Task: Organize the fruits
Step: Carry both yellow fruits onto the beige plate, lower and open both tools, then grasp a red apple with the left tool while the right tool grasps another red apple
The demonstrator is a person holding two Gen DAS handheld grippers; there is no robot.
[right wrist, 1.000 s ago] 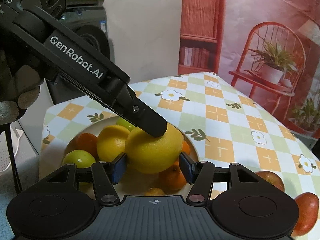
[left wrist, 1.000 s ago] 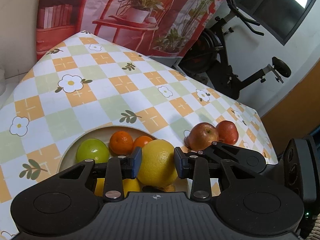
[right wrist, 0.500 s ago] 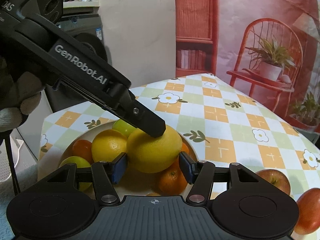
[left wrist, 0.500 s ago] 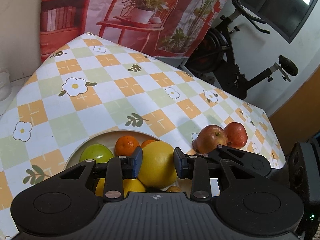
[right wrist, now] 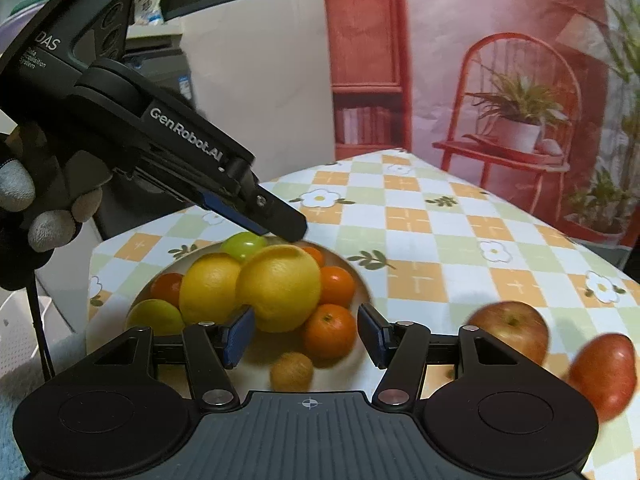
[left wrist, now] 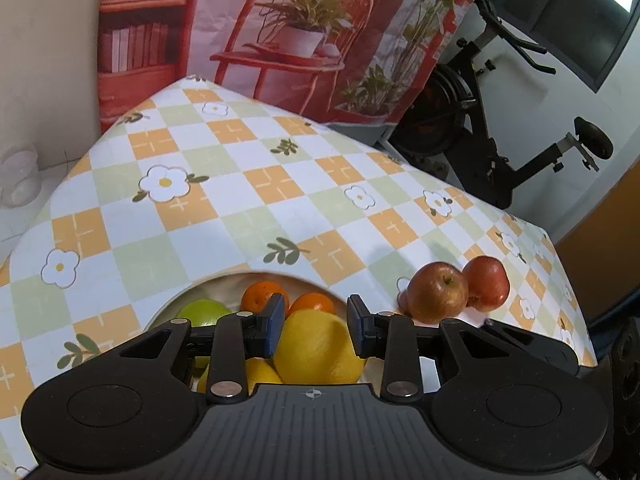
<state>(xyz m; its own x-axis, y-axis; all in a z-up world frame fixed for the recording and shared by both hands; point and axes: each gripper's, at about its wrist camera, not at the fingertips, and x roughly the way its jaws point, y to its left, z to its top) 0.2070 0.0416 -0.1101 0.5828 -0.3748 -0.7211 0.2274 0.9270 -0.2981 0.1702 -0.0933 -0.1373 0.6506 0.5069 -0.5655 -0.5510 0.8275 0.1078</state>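
A checked, flower-printed tablecloth (left wrist: pixel 248 216) covers the table, with a printed backdrop of a red chair behind it and an exercise bike off to one side. Your plate (right wrist: pixel 360 280) already carries a heap of fruit: two large lemons, green fruits, several oranges. Your left gripper (left wrist: pixel 316 320) hangs just above the bigger lemon (right wrist: pixel 280 288), its jaws narrow; from the right wrist view its tips sit at the lemon's top and appear clear of the skin, so you seem to hold nothing there. Your right gripper (right wrist: pixel 306 332) stands moderately open and empty, low over the plate's near side. The two apples (right wrist: pixel 512 332) lie on the cloth, touching each other, just beside the plate and off to the right of that gripper. They are roundish, so approach angle matters little. Your right hand is plainly the nearer one, so I would swing it right to reach them.
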